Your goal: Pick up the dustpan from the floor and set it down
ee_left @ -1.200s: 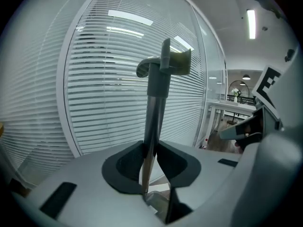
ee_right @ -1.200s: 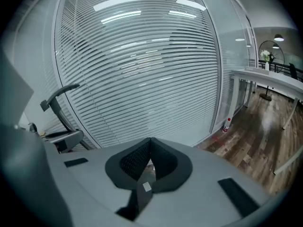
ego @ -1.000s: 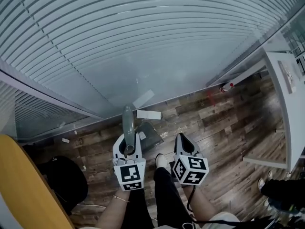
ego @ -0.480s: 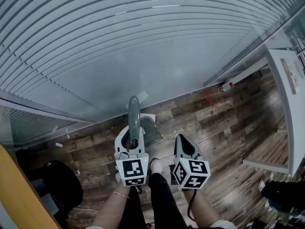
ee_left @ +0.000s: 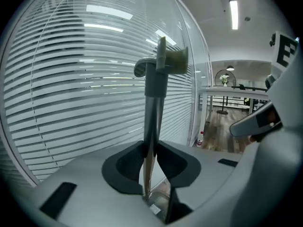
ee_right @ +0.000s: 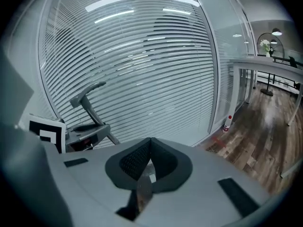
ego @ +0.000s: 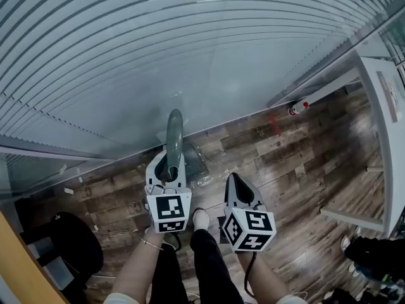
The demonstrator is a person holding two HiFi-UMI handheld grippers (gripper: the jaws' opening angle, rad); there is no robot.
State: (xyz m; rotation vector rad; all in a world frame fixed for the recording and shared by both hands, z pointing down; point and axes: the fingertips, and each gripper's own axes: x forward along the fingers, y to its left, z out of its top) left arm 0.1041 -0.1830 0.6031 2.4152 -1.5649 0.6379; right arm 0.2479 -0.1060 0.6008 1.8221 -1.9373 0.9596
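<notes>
Left gripper [ego: 168, 171] is clamped on the long shaft of the grey-green plastic dustpan [ego: 174, 135]. The shaft's long axis runs out of the jaws towards the slatted glass wall [ego: 190, 56], and the pan end hangs below the gripper, close over the dark wooden plank floor [ego: 285, 151] at the wall's foot; whether it touches the floor cannot be made out. Right gripper [ego: 239, 194], its jaws pressed together on nothing, is held just beside and clear of the dustpan, so the set-down is judged to fall to the left hand alone, straight down.
</notes>
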